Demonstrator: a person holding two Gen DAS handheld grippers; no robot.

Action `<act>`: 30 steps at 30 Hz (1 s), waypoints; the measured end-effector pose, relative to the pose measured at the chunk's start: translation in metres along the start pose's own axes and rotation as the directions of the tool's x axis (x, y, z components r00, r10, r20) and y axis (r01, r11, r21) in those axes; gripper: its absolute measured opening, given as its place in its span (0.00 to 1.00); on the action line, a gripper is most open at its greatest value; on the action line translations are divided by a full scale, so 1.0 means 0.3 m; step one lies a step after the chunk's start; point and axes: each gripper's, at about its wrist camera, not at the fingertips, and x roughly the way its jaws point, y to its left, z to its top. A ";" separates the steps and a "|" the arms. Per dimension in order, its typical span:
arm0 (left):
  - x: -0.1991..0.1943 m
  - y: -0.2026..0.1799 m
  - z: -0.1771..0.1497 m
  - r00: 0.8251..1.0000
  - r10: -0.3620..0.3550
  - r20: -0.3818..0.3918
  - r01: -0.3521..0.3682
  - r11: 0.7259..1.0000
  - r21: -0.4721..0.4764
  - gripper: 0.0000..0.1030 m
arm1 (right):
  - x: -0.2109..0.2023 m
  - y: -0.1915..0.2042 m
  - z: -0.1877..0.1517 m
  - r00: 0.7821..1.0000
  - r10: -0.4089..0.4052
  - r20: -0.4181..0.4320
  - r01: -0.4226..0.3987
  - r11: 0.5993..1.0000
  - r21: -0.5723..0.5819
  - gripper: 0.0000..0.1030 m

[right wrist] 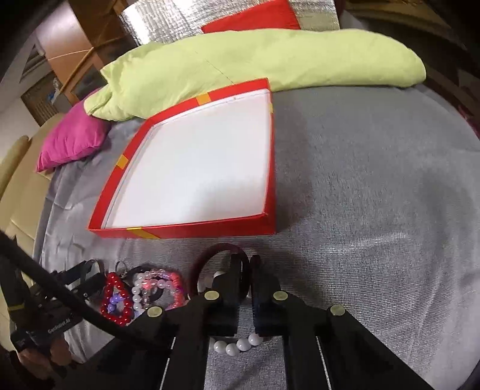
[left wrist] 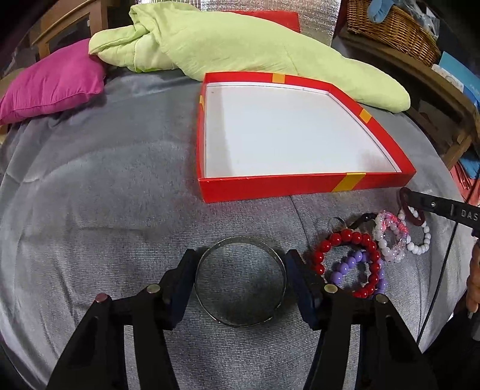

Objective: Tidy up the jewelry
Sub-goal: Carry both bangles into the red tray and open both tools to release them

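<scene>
A red box [left wrist: 300, 183] with a white inside lies on the grey bed cover; it also shows in the right wrist view [right wrist: 192, 231]. My left gripper [left wrist: 241, 267] is open, its jaws on either side of a silver bangle [left wrist: 240, 282] that lies flat. Beside it lie a red bead bracelet [left wrist: 348, 258], a purple bead bracelet [left wrist: 357, 270], a pink bracelet [left wrist: 391, 237] and a white bead bracelet [left wrist: 420, 240]. My right gripper [right wrist: 246, 270] is shut on a dark red bangle [right wrist: 210, 255], just above the white bead bracelet [right wrist: 237, 343].
A light green quilt [left wrist: 240, 45] lies behind the box, a magenta pillow [left wrist: 51, 87] at the far left. A wicker basket [left wrist: 393, 27] stands on a wooden shelf at the right. A black cable [right wrist: 60, 288] crosses the right wrist view.
</scene>
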 end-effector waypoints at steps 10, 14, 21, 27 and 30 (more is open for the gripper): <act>-0.106 0.030 0.031 0.987 0.054 0.152 -0.049 0.998 -0.032 0.60 | -0.146 0.005 0.009 0.982 0.113 0.149 -0.114 0.993 -0.002 0.07; -0.140 0.007 0.065 0.969 0.080 0.235 -0.077 0.997 -0.020 0.60 | -0.161 0.014 0.032 0.974 0.109 0.198 -0.112 0.994 0.005 0.06; -0.118 -0.043 0.172 0.953 0.070 0.295 -0.071 0.997 -0.006 0.60 | -0.104 0.020 0.102 0.971 0.082 0.223 -0.096 0.994 0.051 0.07; -0.011 -0.065 0.263 0.962 0.054 0.267 -0.055 0.998 -0.005 0.60 | -0.027 0.027 0.172 0.975 0.070 0.210 -0.087 0.993 0.075 0.07; 0.041 -0.076 0.281 0.973 0.045 0.226 -0.046 0.999 0.000 0.60 | 0.015 0.042 0.198 0.977 0.066 0.201 -0.082 0.994 0.071 0.07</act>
